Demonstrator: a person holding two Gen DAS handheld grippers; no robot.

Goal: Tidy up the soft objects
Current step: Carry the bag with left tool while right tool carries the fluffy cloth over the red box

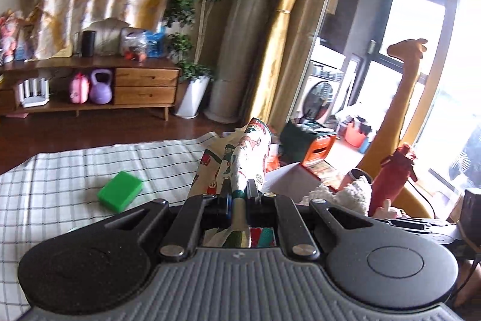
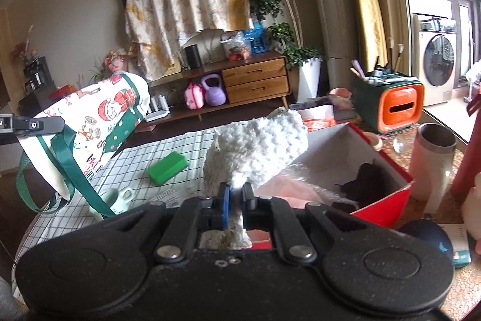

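My left gripper (image 1: 239, 191) is shut on a Christmas-print tote bag (image 1: 237, 158) and holds it up above the checked cloth (image 1: 75, 170). The same bag (image 2: 99, 116) shows at the left of the right wrist view, green straps hanging. My right gripper (image 2: 236, 194) is shut on a fluffy white plush (image 2: 258, 149) and holds it up beside the open red box (image 2: 387, 200). The box holds a pink fluffy item (image 2: 288, 188) and a dark soft item (image 2: 369, 179). A green sponge (image 2: 167, 167) lies on the cloth; it also shows in the left wrist view (image 1: 120, 191).
A pale mug (image 2: 114, 200) stands on the cloth near the bag straps. A steel tumbler (image 2: 433, 158), a red bottle (image 1: 390, 182) and an orange-green organiser (image 2: 393, 101) stand to the right. A wooden TV cabinet (image 2: 246, 80) is behind.
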